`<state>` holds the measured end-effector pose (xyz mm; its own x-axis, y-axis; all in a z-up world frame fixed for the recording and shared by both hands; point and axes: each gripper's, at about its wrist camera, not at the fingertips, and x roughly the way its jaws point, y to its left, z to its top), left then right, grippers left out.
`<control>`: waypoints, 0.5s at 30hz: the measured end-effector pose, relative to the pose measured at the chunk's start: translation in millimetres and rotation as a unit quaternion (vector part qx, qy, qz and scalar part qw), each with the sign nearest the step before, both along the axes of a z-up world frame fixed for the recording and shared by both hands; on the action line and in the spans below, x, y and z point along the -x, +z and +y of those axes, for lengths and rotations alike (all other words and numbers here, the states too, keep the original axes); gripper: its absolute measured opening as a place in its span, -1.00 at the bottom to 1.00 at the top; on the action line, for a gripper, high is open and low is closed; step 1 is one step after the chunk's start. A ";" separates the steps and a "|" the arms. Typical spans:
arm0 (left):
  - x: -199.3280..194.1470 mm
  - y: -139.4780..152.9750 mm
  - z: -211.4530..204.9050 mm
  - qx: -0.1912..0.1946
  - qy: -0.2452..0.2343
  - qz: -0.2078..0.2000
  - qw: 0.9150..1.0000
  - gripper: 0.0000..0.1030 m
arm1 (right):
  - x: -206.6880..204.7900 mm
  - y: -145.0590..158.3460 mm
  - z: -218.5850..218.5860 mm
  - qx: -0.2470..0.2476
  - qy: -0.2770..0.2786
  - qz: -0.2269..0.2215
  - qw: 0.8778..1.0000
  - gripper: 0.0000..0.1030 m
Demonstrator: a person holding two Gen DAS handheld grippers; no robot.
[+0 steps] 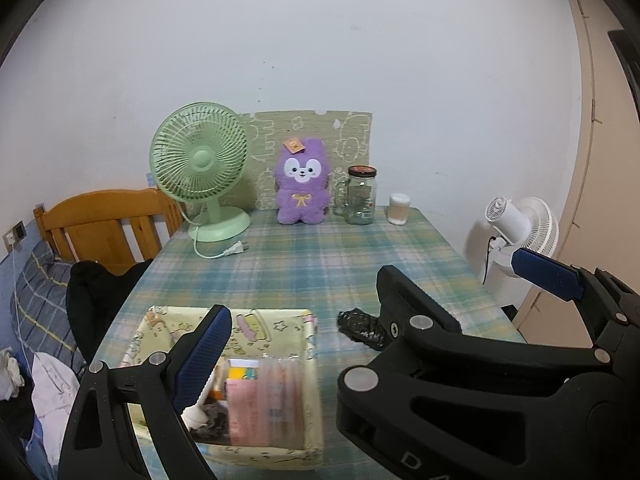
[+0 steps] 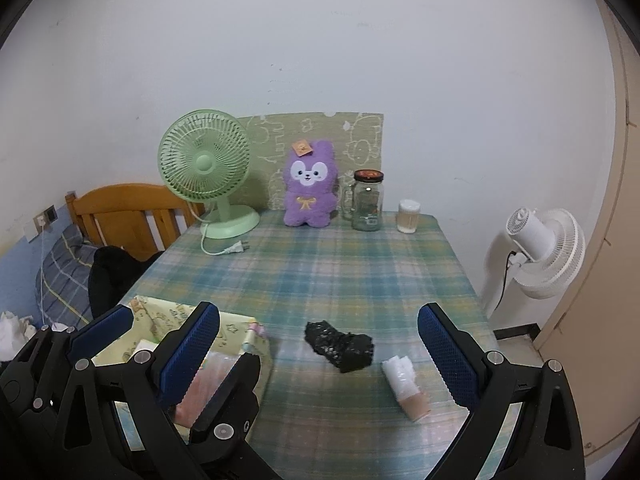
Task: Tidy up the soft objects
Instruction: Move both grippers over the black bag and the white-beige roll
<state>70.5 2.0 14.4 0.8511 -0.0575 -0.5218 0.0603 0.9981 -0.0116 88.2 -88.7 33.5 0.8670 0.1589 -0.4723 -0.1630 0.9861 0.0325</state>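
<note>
Blue-padded right gripper (image 2: 320, 356) jaws apart, crumpled black sock (image 2: 340, 346), rolled sock (image 2: 406, 386)

A plain white wall (image 2: 320, 40) backs the plaid-clothed table (image 2: 340, 264). A wooden headboard (image 2: 120, 216) and bedding stand left; a white floor fan (image 2: 548, 248) and beige door (image 2: 616, 200) stand right.

We see a table (image 2: 360, 264) with a fan (image 2: 206, 168), plush (image 2: 308, 188), jar (image 2: 368, 200) and cup (image 2: 409, 216) ranged left to right along its far edge. Near us, a basket (image 2: 240, 336) sits left; right of it lie a sock (image 2: 340, 346), then a roll (image 2: 406, 384).
</note>
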 end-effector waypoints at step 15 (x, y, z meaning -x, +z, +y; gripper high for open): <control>-11.4 -22.0 -44.9 0.000 -0.030 0.022 0.999 0.85 | -6.6 -19.5 -44.2 0.010 -0.025 0.006 1.000 0.96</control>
<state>82.0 -42.8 -7.6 0.8227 -0.1075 -0.5582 0.1185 0.9928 -0.0165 94.8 -132.9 13.9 0.8678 0.1061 -0.4855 -0.1132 0.9935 0.0148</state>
